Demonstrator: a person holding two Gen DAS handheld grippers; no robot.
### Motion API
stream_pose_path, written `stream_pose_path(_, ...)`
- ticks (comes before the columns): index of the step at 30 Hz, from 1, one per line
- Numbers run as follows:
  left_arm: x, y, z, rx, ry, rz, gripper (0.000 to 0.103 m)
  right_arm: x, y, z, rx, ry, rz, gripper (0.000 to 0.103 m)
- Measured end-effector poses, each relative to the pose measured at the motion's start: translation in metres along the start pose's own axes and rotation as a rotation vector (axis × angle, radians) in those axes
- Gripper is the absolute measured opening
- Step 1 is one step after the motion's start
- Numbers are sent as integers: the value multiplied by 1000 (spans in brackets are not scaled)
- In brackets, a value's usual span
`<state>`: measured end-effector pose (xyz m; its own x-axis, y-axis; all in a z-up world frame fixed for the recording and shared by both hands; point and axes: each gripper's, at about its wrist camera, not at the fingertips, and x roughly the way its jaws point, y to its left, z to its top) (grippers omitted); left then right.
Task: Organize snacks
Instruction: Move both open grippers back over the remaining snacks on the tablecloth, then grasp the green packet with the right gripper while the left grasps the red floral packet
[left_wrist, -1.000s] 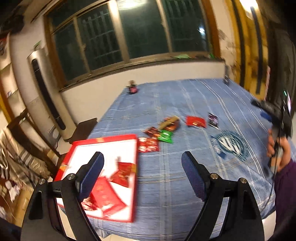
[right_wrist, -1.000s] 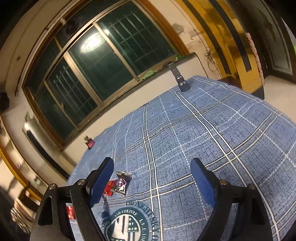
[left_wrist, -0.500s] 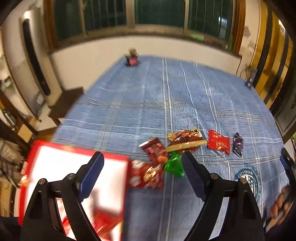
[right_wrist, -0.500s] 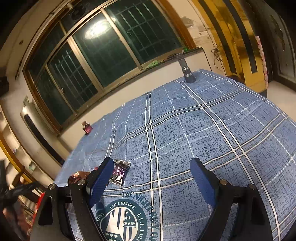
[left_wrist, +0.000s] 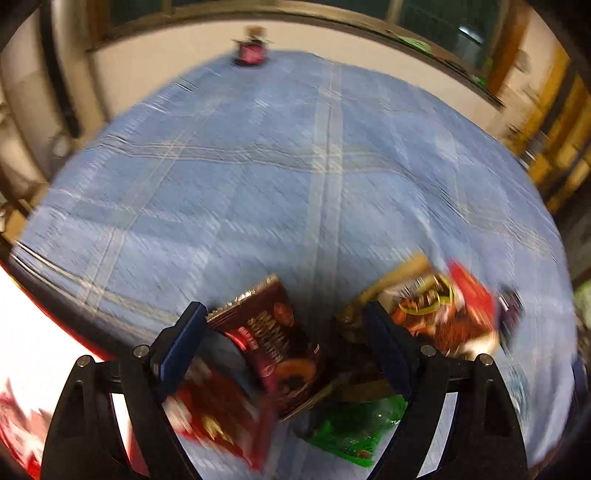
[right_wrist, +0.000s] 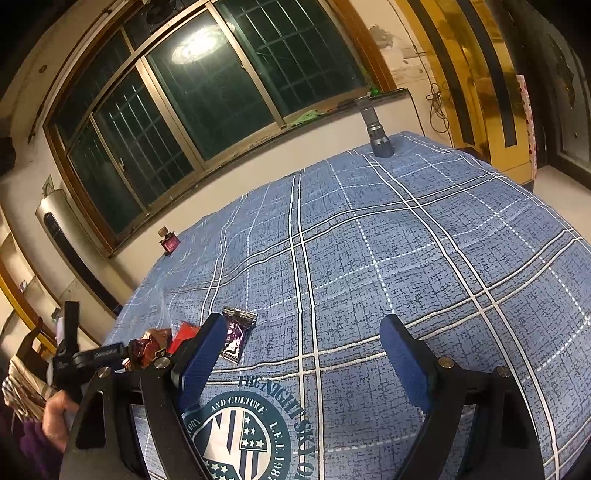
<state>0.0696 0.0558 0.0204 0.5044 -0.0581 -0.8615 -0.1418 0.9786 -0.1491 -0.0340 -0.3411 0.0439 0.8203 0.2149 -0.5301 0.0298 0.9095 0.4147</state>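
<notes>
My left gripper hangs open over a cluster of snack packets on the blue plaid cloth. A dark red-brown packet lies between its fingers, not pinched. A bright red packet lies lower left, a green one lower right, and an orange-brown packet with a red one sit to the right. The red-rimmed white tray is at the left edge. My right gripper stands open above the cloth with nothing between its fingers; a purple packet lies beside its left finger.
A small pink bottle stands at the cloth's far edge, and a grey flashlight stands upright at the far right corner. A round printed emblem marks the cloth below my right gripper. A hand holding the other gripper shows at left.
My left gripper has swung from over the tray to the right and down, ending close above the snack cluster. The right gripper has barely shifted.
</notes>
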Motion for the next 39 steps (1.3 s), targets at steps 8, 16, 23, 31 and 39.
stream_pose_path(8, -46, -59, -97, 239, 4, -169, 90, 0, 2, -2, -27, -3, -27, 88)
stream_pose_path(16, -124, -81, -167, 542, -234, -112, 90, -1, 7, -4, -64, -13, -51, 88)
stream_pose_path(23, -132, -6, -148, 424, -248, -17, 91, 1, 19, -7, -118, 5, -9, 88)
stream_pose_path(31, -143, 13, -154, 479, -204, -92, 91, -7, 69, -31, -168, 301, 346, 87)
stream_pose_path(39, -131, 18, -134, 416, -154, -123, 91, 6, 125, -88, -248, 454, 381, 87)
